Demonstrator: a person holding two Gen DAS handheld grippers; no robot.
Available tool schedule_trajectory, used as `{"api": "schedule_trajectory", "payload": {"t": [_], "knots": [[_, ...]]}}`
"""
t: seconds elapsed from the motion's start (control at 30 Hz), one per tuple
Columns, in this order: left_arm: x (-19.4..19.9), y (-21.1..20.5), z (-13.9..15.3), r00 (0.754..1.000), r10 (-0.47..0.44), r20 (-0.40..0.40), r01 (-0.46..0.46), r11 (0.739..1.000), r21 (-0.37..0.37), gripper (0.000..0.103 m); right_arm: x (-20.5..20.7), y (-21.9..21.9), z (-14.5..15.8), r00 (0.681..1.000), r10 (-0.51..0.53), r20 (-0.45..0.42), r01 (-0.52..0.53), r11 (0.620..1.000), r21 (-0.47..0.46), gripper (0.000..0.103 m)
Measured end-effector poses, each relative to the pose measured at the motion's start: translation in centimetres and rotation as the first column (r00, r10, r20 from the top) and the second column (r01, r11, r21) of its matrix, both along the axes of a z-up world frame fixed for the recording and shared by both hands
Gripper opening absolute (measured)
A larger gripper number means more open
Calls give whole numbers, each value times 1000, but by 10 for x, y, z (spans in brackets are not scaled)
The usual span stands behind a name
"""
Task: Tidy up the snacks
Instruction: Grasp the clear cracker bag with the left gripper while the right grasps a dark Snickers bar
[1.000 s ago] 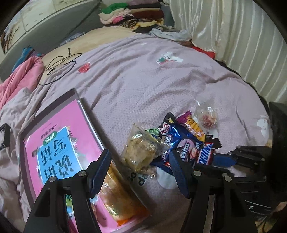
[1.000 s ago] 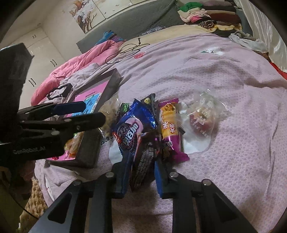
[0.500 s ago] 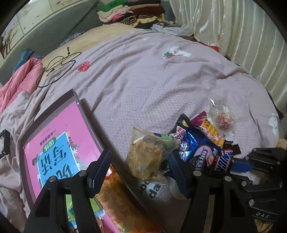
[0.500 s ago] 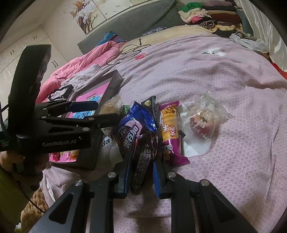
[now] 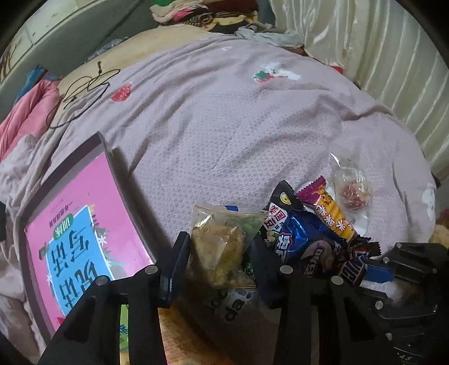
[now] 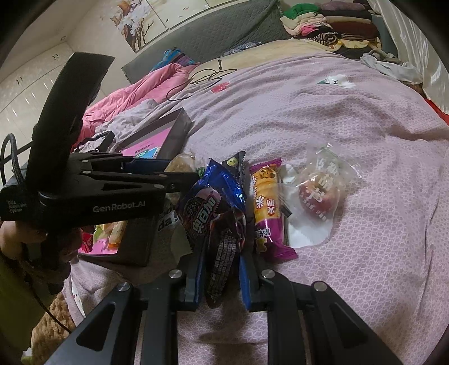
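A clear bag of yellowish snack (image 5: 221, 247) stands between the fingers of my left gripper (image 5: 220, 252), whose jaws are closing on it; the left pad is at its side. In the right wrist view the left gripper (image 6: 179, 170) reaches in from the left. My right gripper (image 6: 219, 252) is shut on a dark chocolate bar (image 6: 221, 261), at the near end of a snack pile on the bed. The pile holds a blue Oreo pack (image 6: 207, 202), a yellow-and-purple bar (image 6: 266, 207) and a clear-wrapped red sweet (image 6: 320, 193). A dark box (image 5: 118, 174) with a pink booklet lies at the left.
The lilac bedspread (image 5: 224, 126) stretches beyond the pile. A black cable (image 5: 84, 89) lies at the far left, beside a pink quilt (image 6: 134, 95). Folded clothes (image 6: 322, 19) are stacked at the headboard. A pale curtain (image 5: 378, 50) bounds the right side. A hand (image 6: 16, 233) holds the left gripper.
The left gripper has come down and forward over the clear bag, and its jaws have narrowed around it. The right gripper has stayed put, still shut on the chocolate bar.
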State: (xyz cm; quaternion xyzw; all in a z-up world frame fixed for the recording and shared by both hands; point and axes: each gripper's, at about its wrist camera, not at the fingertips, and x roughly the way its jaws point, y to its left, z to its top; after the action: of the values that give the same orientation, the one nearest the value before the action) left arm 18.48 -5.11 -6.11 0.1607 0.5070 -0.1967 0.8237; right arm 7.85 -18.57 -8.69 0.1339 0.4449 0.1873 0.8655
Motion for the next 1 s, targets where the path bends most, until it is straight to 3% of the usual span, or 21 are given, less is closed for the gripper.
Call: {"api": "schedule_trajectory", "payload": {"t": [0.43, 1.0], "knots": [[-21, 17, 26, 996, 76, 39, -69, 986, -150, 39, -3, -11, 13, 998, -26, 62, 25, 999, 26, 18], [-58, 45, 61, 984, 147, 102, -126, 973, -194, 39, -11, -20, 31, 991, -45, 127, 36, 997, 72, 18]]}}
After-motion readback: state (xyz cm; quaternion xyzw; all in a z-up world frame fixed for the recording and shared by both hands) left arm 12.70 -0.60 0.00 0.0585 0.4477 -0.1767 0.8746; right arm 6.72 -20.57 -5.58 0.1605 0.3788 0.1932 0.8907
